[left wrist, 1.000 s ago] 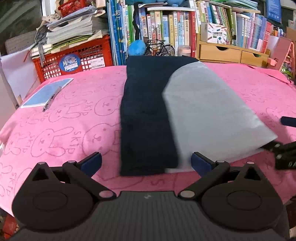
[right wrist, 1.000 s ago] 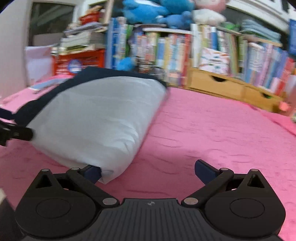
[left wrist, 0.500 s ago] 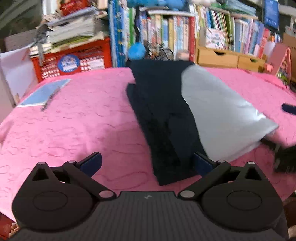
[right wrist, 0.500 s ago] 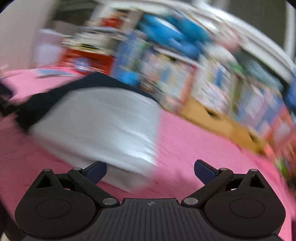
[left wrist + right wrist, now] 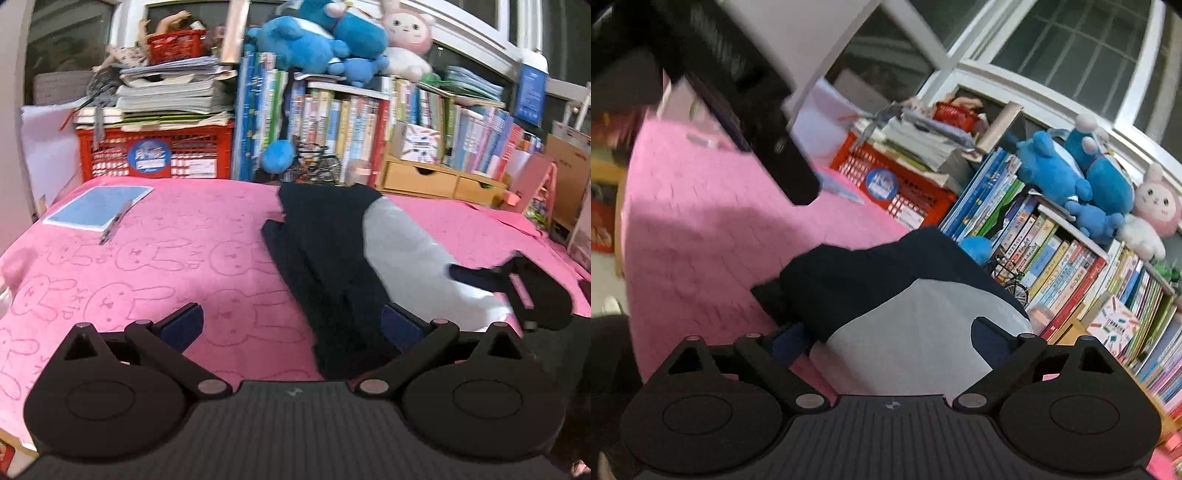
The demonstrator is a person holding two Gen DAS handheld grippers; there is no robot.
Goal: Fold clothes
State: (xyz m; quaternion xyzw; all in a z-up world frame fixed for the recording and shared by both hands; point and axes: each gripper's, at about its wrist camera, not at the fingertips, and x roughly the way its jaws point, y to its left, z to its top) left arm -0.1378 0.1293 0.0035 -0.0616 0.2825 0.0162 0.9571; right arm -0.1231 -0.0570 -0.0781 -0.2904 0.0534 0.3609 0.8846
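A folded navy and grey garment (image 5: pixel 354 254) lies on the pink bunny towel (image 5: pixel 147 266); it also shows in the right wrist view (image 5: pixel 905 306). My left gripper (image 5: pixel 291 325) is open and empty, its right finger by the garment's near navy end. My right gripper (image 5: pixel 890 336) is open over the garment's near grey end, a finger on each side. It shows in the left wrist view (image 5: pixel 517 284) at the grey part's right edge. The left gripper appears blurred at the upper left of the right wrist view (image 5: pixel 738 92).
A blue notebook with a pen (image 5: pixel 98 208) lies at the towel's far left. Behind stand a red crate (image 5: pixel 155 155) under stacked papers, a bookshelf (image 5: pixel 369 122) with plush toys, and wooden drawers (image 5: pixel 439 181). The towel's near edge drops off.
Both grippers have pulled back and tilted upward. The garment's near end has shifted and skewed right. The right gripper has swung left over the grey end.
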